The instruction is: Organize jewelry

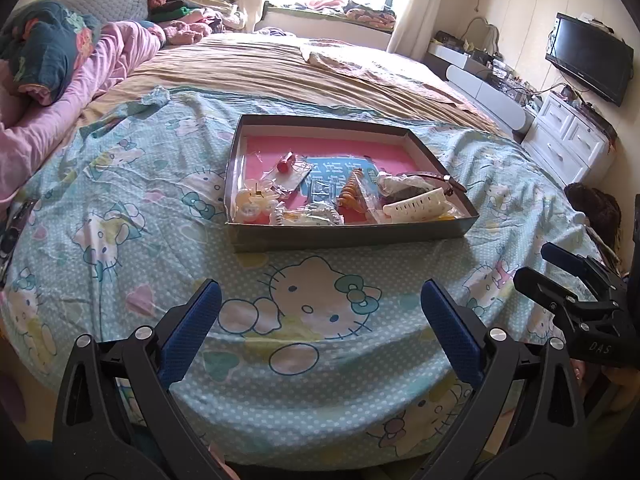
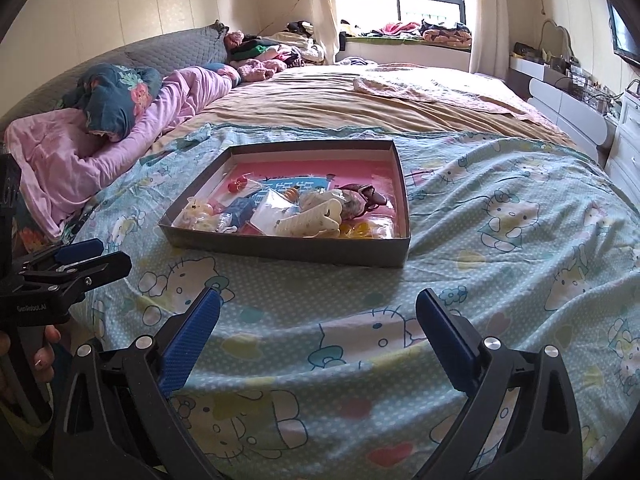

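Left claw: left claw (image 1: pixel 320 312) was spread wide and held nothing, hovering low over the bed's near edge, pointed at the box as if lined up for a reach.
Right claw: right claw (image 2: pixel 318 322) was likewise spread and empty, just to the right of the other, aimed at the same box; both sat well short of it.
Bed: bed (image 1: pixel 132 216) carried everything, under a pale blue cartoon-cat sheet whose soft, rumpled surface probably gave the box only a loose footing.
Box: shallow cardboard box (image 1: pixel 344 236) with a pink floor lay flat mid-bed; its low walls likely served to stop small pieces rolling off.
Jewelry: jewelry and hair pieces (image 1: pixel 340 196) lay heaped toward the box's near side, some in clear bags, including a cream hair clip (image 1: pixel 416 205), a red bead piece (image 1: pixel 286 163) and an orange spiral (image 1: pixel 349 194). No piece showed on the sheet outside.
Stage: jumbled pile suited either sorting within the box or pieces just gathered into it; which one could not be told.
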A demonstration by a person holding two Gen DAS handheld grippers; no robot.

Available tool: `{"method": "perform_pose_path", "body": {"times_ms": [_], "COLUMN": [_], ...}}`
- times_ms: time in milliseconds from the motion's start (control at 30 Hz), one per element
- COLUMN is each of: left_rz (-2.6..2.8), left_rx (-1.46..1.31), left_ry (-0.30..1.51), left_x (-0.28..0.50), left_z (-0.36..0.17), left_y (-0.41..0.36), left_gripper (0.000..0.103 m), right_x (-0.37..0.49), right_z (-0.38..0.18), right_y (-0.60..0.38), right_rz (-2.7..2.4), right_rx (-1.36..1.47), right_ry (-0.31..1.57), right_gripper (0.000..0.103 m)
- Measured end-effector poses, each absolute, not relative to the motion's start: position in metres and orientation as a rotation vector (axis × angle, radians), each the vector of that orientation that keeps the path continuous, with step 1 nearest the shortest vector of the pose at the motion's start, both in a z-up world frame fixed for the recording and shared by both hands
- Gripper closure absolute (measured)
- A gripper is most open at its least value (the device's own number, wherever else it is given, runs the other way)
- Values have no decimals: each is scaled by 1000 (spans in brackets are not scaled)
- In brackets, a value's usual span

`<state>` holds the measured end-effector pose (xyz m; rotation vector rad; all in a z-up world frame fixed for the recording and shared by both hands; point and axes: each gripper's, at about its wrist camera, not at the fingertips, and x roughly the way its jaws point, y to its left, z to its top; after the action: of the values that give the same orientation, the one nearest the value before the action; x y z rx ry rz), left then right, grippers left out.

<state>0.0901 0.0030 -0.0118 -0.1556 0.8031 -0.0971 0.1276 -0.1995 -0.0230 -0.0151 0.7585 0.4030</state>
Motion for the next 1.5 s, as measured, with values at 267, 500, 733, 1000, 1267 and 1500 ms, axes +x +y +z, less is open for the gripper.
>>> {"method": "perform_pose_path", "body": {"times_ms": [267,500,733,1000,1267,1500], "left_rz": [-92,-81,-79,-70,-58,-45], "left_rx": [-158,-158,-153,-150,-145,-140], "left_ry": [782,779,780,784,784,783], "left_x": [85,84,84,83,84,83], "left_z": [-6,-3,0,0,0,0], "left_y": [6,9,10,8,9,9], "left_gripper": [10,10,10,10,10,10], "right_x": [126,124,123,123,124,124], "right_z": [-21,-18,-17,-16,-16,-17], "right_y": [-200,-200,-199,-199,-200,-200], "right_rz": [402,407,407,407,403,403], "right_rx": [-18,-22,-24,-23,-22,-22], "right_ry": [755,749,748,749,749,749], "right_gripper": [5,5,5,5,5,5]}}
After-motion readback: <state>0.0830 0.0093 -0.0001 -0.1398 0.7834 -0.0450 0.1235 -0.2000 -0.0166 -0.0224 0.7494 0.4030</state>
